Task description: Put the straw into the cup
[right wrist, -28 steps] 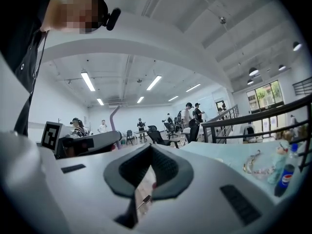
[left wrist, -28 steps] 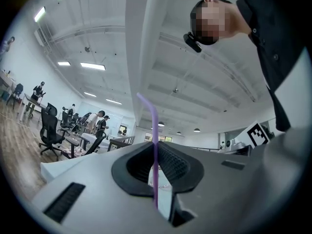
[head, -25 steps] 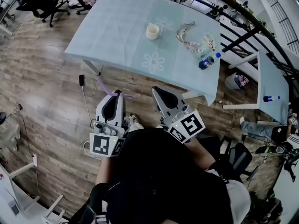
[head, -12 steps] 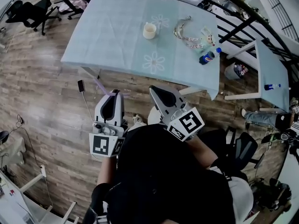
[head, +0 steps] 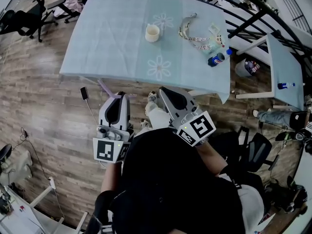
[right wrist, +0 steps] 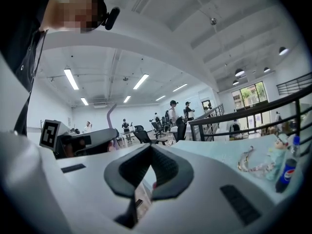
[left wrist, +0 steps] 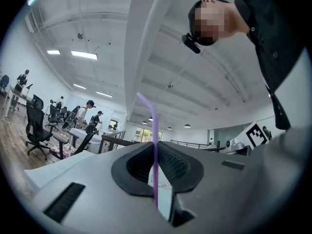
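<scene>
A cream cup point(head: 152, 32) stands upright near the middle of the table's light blue cloth point(head: 107, 38). My left gripper point(head: 120, 96) is shut on a thin purple straw point(head: 106, 88), well short of the table's near edge. In the left gripper view the straw point(left wrist: 155, 145) rises between the jaws, with its bent tip at the top. Beside it, my right gripper point(head: 164, 92) is shut with nothing in it. From the right gripper view point(right wrist: 148, 150) I see the straw point(right wrist: 110, 115) above the left gripper point(right wrist: 90, 141). No cup shows in either gripper view.
On the table's right part lie a beaded lanyard point(head: 194, 39) and a blue soda bottle point(head: 215, 60) on its side. A phone on a cable point(head: 85, 93) lies on the wooden floor. Office chairs point(head: 19, 18) stand far left, a second table point(head: 282, 67) at the right.
The table has come nearer and sits lower in the head view; the person has stepped toward it. Both grippers keep their pose, the left still holding the straw.
</scene>
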A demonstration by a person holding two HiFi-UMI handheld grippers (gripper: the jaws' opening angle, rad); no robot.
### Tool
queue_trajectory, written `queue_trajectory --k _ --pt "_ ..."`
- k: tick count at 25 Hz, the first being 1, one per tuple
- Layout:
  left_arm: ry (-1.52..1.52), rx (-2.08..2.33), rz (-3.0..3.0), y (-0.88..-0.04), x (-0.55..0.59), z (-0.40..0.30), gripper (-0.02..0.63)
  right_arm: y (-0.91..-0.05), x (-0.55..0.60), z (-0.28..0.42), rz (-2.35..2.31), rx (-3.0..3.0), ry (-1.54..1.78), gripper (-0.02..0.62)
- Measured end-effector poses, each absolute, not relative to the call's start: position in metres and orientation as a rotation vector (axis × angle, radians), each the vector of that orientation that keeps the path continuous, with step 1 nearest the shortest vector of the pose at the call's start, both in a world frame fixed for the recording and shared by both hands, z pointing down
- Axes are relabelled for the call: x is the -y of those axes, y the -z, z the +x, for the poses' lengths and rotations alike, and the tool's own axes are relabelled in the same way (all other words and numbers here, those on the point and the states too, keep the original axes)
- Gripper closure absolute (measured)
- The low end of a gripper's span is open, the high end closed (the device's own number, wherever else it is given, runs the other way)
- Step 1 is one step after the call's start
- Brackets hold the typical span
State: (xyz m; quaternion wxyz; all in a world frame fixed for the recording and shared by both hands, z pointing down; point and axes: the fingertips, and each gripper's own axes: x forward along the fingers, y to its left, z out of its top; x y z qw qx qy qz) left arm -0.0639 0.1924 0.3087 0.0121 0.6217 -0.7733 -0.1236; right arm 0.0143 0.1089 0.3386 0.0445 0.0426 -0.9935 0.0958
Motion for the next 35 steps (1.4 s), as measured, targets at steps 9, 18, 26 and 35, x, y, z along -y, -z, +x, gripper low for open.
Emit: queue_trajectory --k 9,18,26,35 --pt "0.353 2.383 1.943 -0.316 -0.14 -0.109 0.574 -0.35 -0.062 -0.027 0.163 3.014 -0.336 0.588" --pt "0.298 2.329 1.984 -0.319 -0.066 -0.147 0.572 -0.359 0.003 -0.06 0.218 2.992 -0.394 0.587" --pt "0.277 2.329 1.996 -0.31 -0.005 -0.17 0.574 -0.355 0.056 -0.09 0.191 3.015 -0.421 0.587" --pt "0.268 2.304 2.023 -0.313 0.039 -0.189 0.574 -0.355 0.083 -0.097 0.224 3.006 -0.441 0.586"
